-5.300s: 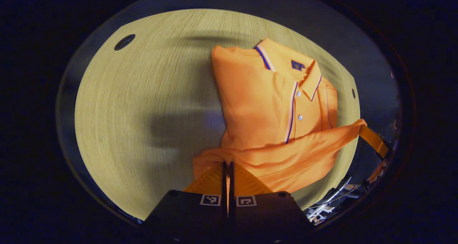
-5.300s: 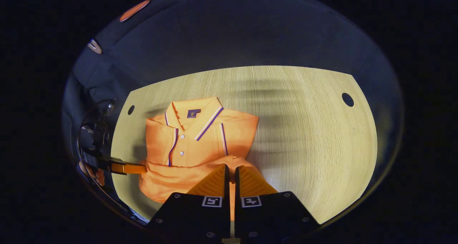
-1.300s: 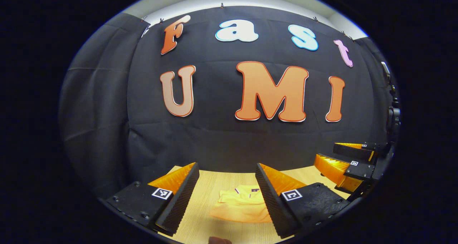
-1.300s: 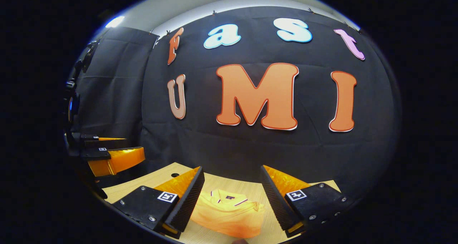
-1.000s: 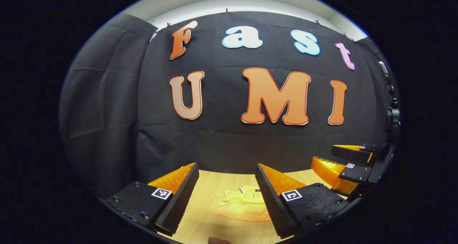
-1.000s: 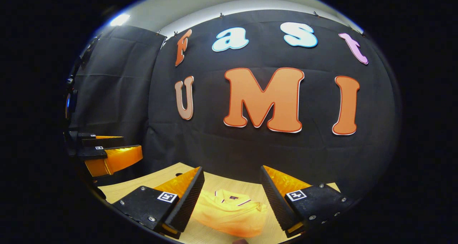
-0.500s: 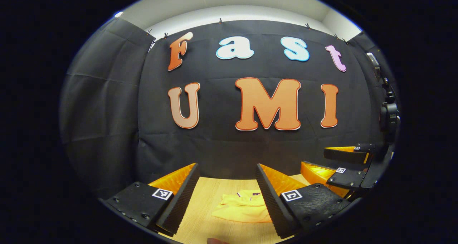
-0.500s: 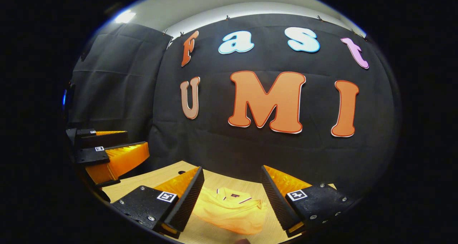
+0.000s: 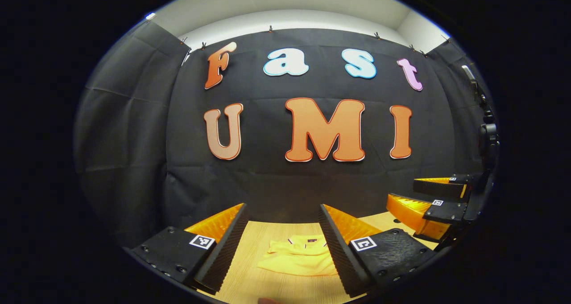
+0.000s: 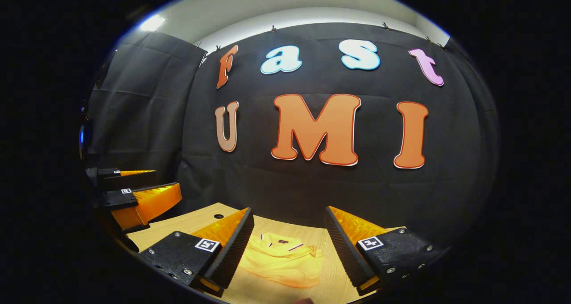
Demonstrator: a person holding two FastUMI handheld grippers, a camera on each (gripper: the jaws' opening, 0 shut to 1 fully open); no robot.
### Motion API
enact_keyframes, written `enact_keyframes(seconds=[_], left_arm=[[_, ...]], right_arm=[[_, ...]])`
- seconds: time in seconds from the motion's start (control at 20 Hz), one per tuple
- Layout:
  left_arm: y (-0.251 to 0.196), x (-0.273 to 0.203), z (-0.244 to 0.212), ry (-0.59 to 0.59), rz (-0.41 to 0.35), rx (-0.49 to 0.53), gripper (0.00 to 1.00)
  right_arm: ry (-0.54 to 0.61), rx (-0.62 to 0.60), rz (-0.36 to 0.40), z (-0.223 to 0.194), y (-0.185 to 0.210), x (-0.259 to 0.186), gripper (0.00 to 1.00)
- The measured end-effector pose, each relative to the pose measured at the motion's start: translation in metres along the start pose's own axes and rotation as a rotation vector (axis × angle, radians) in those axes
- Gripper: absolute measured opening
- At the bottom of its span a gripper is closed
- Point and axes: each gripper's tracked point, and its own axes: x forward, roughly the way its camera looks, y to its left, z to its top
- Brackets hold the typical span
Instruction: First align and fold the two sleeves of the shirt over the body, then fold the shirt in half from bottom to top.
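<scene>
The orange polo shirt (image 9: 298, 263) lies folded into a compact bundle on the wooden table (image 9: 254, 237), collar toward the wall. In the left gripper view my left gripper (image 9: 282, 208) is open and held level above the near side of the table, with the shirt seen between its fingers and nothing in them. My right gripper (image 10: 289, 210) is likewise open, with the shirt (image 10: 281, 259) below and beyond it. Each view catches the other gripper at its side: the right gripper (image 9: 403, 190) and the left gripper (image 10: 166, 179), both open.
The black cloth wall stands close behind the table (image 10: 196, 221). A small round hole (image 10: 218, 216) sits in the tabletop near its far left corner. A fingertip of a hand (image 10: 304, 301) shows at the bottom edge.
Five seconds ago both grippers were shut on the shirt's bottom hem; now both are open and raised facing the wall, and the shirt lies folded. Over the last second only small drifts.
</scene>
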Motion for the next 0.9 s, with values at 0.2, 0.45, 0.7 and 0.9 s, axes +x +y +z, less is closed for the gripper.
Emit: enact_keyframes(seconds=[0.2,0.45,0.7,0.9], left_arm=[[0.001,-0.001,0.006,-0.034,-0.003,0.027,0.9],[0.008,-0.012,-0.004,-0.011,0.033,0.01,0.9],[0.006,-0.022,-0.004,-0.02,-0.006,0.025,0.9],[0.006,-0.033,0.001,-0.035,-0.066,0.022,0.9]], right_arm=[[-0.015,-0.005,0.0,0.0,-0.001,-0.006,0.97],[-0.002,-0.019,0.008,-0.009,0.005,-0.01,0.97],[-0.023,-0.027,-0.027,-0.003,0.01,-0.023,0.97],[-0.024,-0.014,-0.096,0.002,0.012,-0.041,0.96]])
